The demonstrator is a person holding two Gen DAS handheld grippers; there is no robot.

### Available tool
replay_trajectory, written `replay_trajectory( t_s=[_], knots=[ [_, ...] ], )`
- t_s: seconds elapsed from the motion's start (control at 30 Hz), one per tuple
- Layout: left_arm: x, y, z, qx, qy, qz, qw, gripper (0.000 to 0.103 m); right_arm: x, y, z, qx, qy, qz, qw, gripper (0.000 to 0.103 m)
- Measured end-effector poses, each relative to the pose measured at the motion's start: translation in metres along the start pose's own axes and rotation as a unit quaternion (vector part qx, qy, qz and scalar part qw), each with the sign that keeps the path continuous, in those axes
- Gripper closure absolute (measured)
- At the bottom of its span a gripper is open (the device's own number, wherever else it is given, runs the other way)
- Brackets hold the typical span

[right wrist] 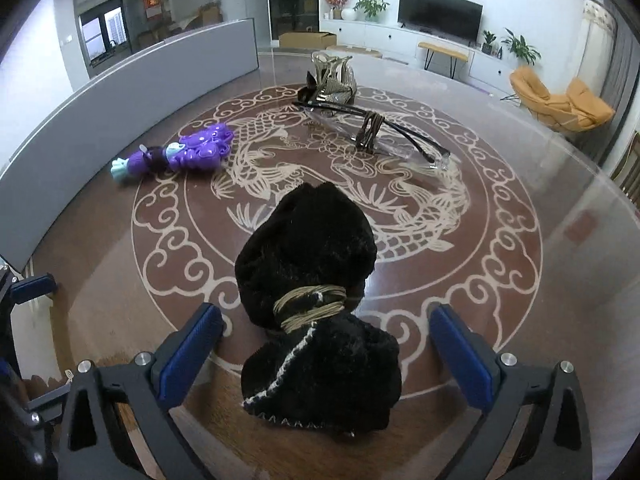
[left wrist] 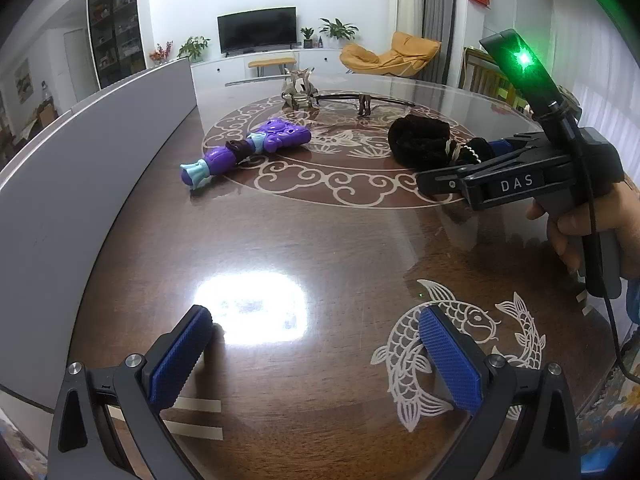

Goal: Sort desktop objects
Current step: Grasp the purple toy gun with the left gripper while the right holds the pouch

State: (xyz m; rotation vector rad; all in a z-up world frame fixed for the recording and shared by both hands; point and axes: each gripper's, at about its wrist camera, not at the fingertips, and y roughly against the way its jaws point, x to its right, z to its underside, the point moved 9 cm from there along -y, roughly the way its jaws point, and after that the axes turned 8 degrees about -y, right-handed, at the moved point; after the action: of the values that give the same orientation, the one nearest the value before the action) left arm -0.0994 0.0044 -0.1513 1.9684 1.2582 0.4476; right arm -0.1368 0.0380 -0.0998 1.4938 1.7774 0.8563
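Note:
A black fuzzy bundle [right wrist: 312, 264] tied with tan cord lies on the patterned wooden table [right wrist: 500, 280]. My right gripper [right wrist: 326, 320] is open and straddles the bundle's near end, with a gap between each blue pad and the fabric. In the left wrist view the same right gripper [left wrist: 464, 160], held by a hand, sits at the bundle [left wrist: 420, 140]. My left gripper [left wrist: 316, 328] is open over bare table, with nothing between its fingers. A purple toy [left wrist: 248, 148] [right wrist: 180, 152] lies farther left.
Black-framed glasses [right wrist: 372, 128] with a brown clip lie beyond the bundle. A glittery high-heel ornament [right wrist: 336, 80] stands behind them. A grey curved partition [left wrist: 80, 160] walls the table's left side. Tape strips [left wrist: 192, 416] mark the near edge.

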Motion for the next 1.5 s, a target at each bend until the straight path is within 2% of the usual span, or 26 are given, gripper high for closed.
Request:
replay_trajectory(
  t_s=[1.1,1.27,1.37,1.5],
  knots=[
    [0.001,0.0,0.0,0.001,-0.001,0.001,1.0,0.0,-0.002,0.0,0.002,0.001,-0.001,0.002,1.0,0.0],
    [-0.003,-0.002,0.0,-0.028,-0.014,0.016,0.9994,0.0,-0.002,-0.002,0.002,0.001,-0.001,0.002,1.0,0.0],
    [-0.021,0.004,-0.024,-0.004,-0.024,0.021,0.9995,0.0,-0.002,-0.002,0.002,0.001,-0.001,0.002,1.0,0.0],
    [-0.053,-0.004,-0.073,-0.005,-0.057,0.009,0.9983,0.0,-0.003,0.0,0.002,0.001,-0.001,0.002,1.0,0.0]
  ],
)
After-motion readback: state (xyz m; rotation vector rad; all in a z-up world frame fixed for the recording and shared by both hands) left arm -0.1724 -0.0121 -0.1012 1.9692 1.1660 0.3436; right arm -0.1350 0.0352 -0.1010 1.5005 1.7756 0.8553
